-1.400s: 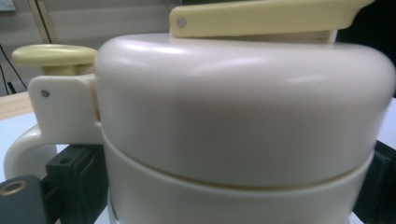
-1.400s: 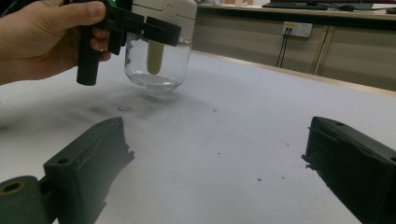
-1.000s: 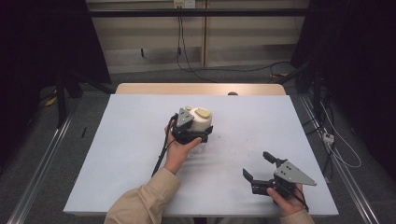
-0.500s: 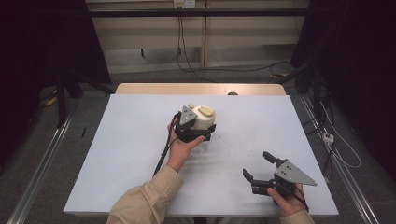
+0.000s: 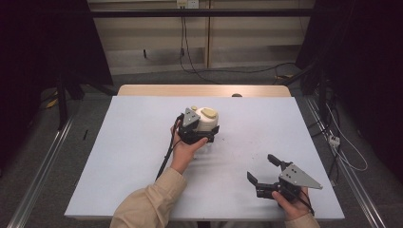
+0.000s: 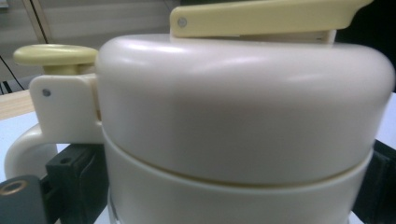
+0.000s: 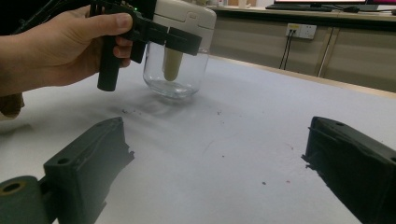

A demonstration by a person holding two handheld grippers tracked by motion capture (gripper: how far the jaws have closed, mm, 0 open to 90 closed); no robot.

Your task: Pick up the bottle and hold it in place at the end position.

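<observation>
1. the left tool (image 5: pixel 202 134) stays clamped on the cream-lidded glass jar (image 5: pixel 205 124), mid-surface, shifted slightly right since earlier.
2. the right tool (image 5: pixel 262 173) rests spread wide, unmoved, on the surface (image 5: pixel 123 156).

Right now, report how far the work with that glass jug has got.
Done: the left gripper is clamped around the cream lid of the glass jug, whose base rests on the table. In hand: that grip on the closed lid. Left: whatever follows; the right gripper sits open and apart near the table's front edge.
</observation>
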